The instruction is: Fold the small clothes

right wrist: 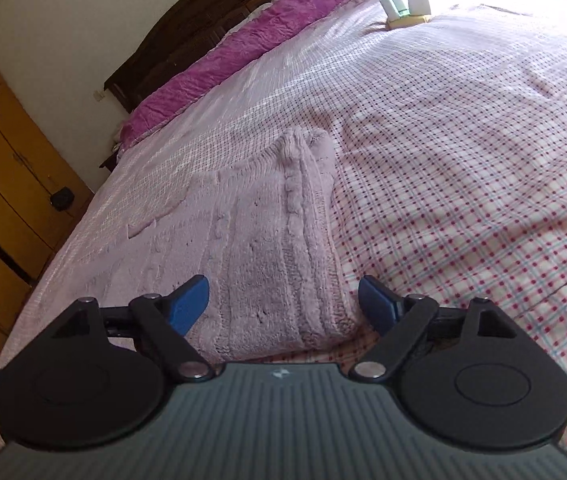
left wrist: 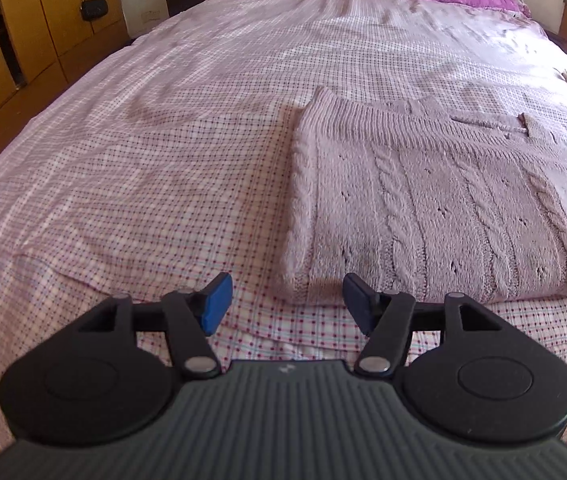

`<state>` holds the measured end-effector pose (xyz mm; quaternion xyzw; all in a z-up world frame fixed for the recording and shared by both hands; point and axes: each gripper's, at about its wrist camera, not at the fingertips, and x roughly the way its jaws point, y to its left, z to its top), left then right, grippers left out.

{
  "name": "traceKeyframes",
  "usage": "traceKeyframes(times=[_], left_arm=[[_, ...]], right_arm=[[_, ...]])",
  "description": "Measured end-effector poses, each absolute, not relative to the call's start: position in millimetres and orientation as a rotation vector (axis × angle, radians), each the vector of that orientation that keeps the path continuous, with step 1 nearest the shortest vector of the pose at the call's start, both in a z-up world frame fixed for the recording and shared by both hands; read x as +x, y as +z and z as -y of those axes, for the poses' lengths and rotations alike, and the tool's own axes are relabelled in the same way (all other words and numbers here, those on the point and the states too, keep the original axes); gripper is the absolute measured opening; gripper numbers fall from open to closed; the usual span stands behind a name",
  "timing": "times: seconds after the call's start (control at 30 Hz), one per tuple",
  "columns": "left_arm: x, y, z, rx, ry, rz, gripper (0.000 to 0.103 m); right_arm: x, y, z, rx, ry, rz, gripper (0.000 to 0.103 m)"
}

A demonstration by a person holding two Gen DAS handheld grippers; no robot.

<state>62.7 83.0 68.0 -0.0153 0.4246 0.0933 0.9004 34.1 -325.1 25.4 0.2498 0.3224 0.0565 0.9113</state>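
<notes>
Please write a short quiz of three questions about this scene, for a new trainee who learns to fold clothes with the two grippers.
1. True or false: the left hand-held gripper is shut on the knitted sweater.
2. Which corner of the sweater lies between the fingers of the right hand-held gripper? A) near right corner B) far left corner C) none
3. What lies on the checked bedsheet near the purple pillow?

Key:
1. False; its jaws are open, just short of the near left corner.
2. A
3. A power strip with white chargers.
</notes>
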Motion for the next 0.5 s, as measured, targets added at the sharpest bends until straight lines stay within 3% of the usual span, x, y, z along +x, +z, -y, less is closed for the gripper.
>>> traceKeyframes(times=[0.5], left_arm=[[60,68,-80,-0.037,0.21,-0.881,0.063]], right_arm=[[38,16,312,0.4,0.153,-0.667,0.1]])
